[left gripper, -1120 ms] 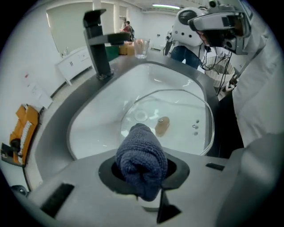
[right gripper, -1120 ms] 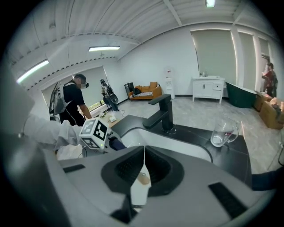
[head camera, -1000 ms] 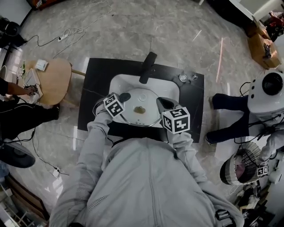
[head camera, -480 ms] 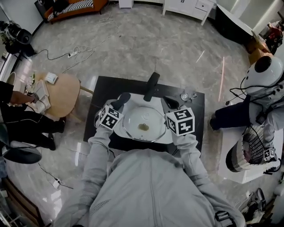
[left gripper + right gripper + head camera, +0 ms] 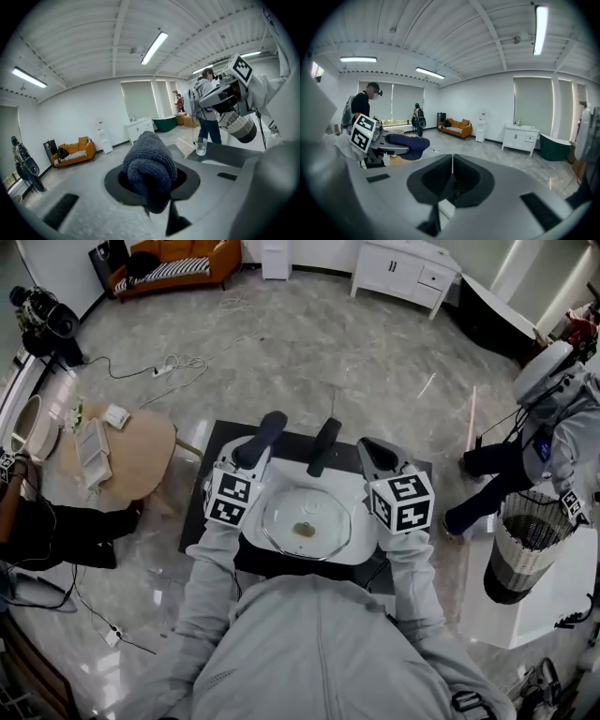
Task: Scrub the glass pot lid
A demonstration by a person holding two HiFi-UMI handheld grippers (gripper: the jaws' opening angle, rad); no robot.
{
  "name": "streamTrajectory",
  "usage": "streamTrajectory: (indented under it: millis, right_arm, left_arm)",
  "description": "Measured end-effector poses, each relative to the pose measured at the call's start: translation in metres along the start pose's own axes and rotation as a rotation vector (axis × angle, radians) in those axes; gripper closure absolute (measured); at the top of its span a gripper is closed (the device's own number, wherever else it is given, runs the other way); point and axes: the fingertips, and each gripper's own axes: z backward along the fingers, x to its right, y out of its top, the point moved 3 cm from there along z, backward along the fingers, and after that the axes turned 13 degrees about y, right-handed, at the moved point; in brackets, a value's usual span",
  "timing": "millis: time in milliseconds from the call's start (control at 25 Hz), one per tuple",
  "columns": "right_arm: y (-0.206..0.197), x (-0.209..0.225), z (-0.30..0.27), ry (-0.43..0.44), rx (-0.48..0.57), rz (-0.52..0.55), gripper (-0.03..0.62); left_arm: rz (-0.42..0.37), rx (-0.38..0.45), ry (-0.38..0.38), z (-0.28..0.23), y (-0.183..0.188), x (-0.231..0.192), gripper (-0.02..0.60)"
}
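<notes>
My left gripper (image 5: pixel 270 424) has its jaws clamped on a dark cloth (image 5: pixel 150 166) that hides their tips. On my right gripper (image 5: pixel 451 174) the jaws meet on nothing, near the glass pot lid (image 5: pixel 307 521).

Head view overhead — gripper views level, sharing sofa (image 5: pixel 75 152).

The lid (image 5: pixel 306 521) lies in the sink (image 5: pixel 359 549), faucet (image 5: pixel 323 446) behind it.

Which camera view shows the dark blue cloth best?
The left gripper view: the cloth fills the middle, clamped in the left tool, and its knit is plain to see. The right gripper view shows it small, from the side. The head view shows only its dark end from above.
</notes>
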Motion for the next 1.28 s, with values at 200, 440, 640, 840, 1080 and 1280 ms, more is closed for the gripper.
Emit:
streamTrajectory:
  millis: [200,440,640,840,1080,1280]
  right_arm:
    - [0.030,0.006,0.016,-0.011,0.060,0.027,0.563]
    - [0.065,0.003,0.031,-0.024,0.100,0.131,0.563]
    - [0.079,-0.005,0.037,-0.019,0.119,0.180,0.563]
    - [0.089,-0.012,0.043,-0.012,0.143,0.204,0.565]
    - [0.097,-0.025,0.046,0.016,0.151,0.235,0.565]
    - [0.089,-0.023,0.041,0.017,0.131,0.219,0.565]
  left_arm:
    - [0.046,0.142,0.024,0.022,0.056,-0.010,0.494]
    - [0.035,0.215,0.037,0.035,0.093,-0.014,0.494]
    - [0.024,0.252,0.038,0.044,0.115,-0.019,0.494]
    - [-0.011,0.309,0.051,0.058,0.137,-0.020,0.494]
    - [-0.049,0.338,0.046,0.070,0.154,-0.019,0.494]
    - [-0.065,0.326,0.034,0.066,0.150,-0.016,0.494]
